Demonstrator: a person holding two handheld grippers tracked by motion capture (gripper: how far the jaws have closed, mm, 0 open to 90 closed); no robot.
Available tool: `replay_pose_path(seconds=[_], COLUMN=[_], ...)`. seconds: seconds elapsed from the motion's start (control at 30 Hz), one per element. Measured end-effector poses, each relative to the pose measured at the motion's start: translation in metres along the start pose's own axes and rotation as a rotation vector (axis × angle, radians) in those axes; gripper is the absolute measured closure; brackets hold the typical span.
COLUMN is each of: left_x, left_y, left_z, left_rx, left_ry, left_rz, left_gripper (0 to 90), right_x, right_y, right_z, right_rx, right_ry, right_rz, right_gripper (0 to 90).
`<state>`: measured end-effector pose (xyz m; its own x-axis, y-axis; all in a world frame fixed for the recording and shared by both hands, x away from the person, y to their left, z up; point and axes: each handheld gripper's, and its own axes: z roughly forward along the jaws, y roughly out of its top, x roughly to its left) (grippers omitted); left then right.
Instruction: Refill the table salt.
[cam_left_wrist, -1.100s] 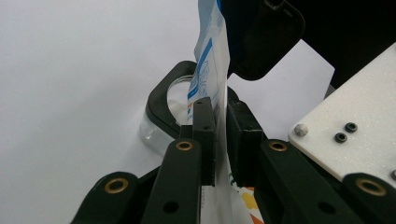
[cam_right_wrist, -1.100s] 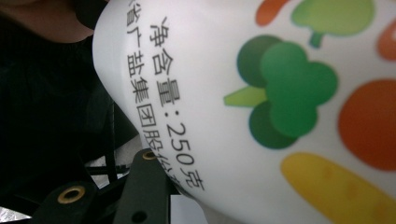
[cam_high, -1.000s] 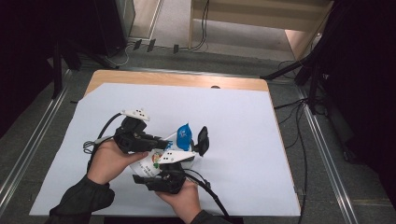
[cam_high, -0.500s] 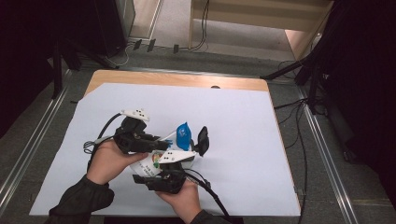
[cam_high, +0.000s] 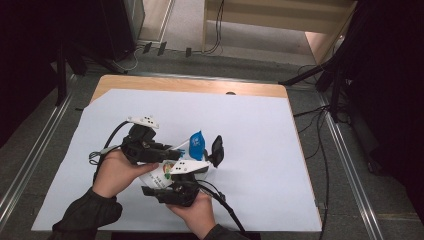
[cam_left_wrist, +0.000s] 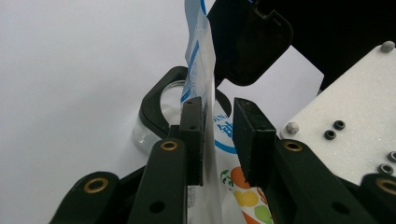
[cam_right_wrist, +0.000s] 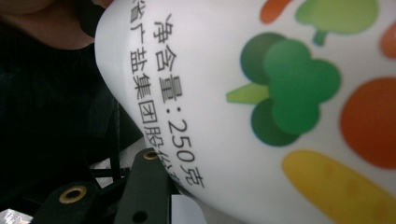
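White table cover (cam_high: 260, 135) is the landmark; everything sits at its near-centre, toward the person's edge.

Left gripper (cam_high: 172, 150), held in left hand (cam_high: 117, 172), points right across the cover. In the left gripper view (cam_left_wrist: 217, 140) its jaws straddle the upright edge of a printed pouch (cam_left_wrist: 201, 84): left pad (cam_left_wrist: 192, 135) touching the film, right pad a little off it, a small gap showing. So jaws partly closed around the pouch edge, not fully clamped; whether it really grips, cannot tell.

Pouch: white plastic bag with blue top (cam_high: 196, 142), vegetable pictures and Chinese print. In the high view it stands between the two grippers, blue end up and away from the person, white body (cam_high: 159, 175) lower, just beside the left hand.

Right gripper (cam_high: 212, 157), held in right hand (cam_high: 192, 210), lies just nearer the person than the left one, its body under a white plate (cam_high: 189, 166). One black jaw pad (cam_high: 217, 149) rises just right of the blue top. In the right gripper view the pouch (cam_right_wrist: 280, 102) presses close to the camera, covering the jaw area; one black jaw arm (cam_right_wrist: 140, 191) visible at bottom. Its state: cannot tell.

In the left gripper view a clear jar with a black rim (cam_left_wrist: 156, 107) sits on the cover behind the pouch, touching or just beside it.
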<state>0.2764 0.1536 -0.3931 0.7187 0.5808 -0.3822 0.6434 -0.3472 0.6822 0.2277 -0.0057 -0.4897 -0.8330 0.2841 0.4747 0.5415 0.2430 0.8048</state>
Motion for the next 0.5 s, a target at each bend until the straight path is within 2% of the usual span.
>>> replay_pose_path(seconds=[0.1, 0.13, 0.2, 0.27, 0.5], left_x=[-0.0003, -0.0003, -0.0010, -0.0006, -0.0010], left_y=[0.0000, 0.0001, 0.0003, 0.0000, -0.0001], left_z=[-0.0002, 0.0000, 0.0007, 0.0020, 0.0020], left_rx=[0.000, 0.000, 0.006, 0.016, 0.010], left_ry=[0.001, 0.001, 0.003, -0.002, -0.001], left_rz=[-0.003, -0.004, -0.004, -0.001, 0.000], left_gripper=[75.0, 75.2, 75.2, 75.0, 74.9], right_x=[0.0004, 0.0014, 0.0018, 0.0019, 0.0015], right_y=[0.0002, -0.0001, -0.0002, -0.0013, -0.0011], right_z=[0.0004, 0.0015, 0.0025, 0.0037, 0.0030], right_rx=[0.002, 0.010, 0.016, 0.022, 0.018], right_ry=[-0.004, -0.012, -0.018, -0.021, -0.022], right_rz=[-0.007, -0.020, -0.025, -0.022, -0.016], right_gripper=[66.0, 62.1, 61.3, 65.1, 66.6])
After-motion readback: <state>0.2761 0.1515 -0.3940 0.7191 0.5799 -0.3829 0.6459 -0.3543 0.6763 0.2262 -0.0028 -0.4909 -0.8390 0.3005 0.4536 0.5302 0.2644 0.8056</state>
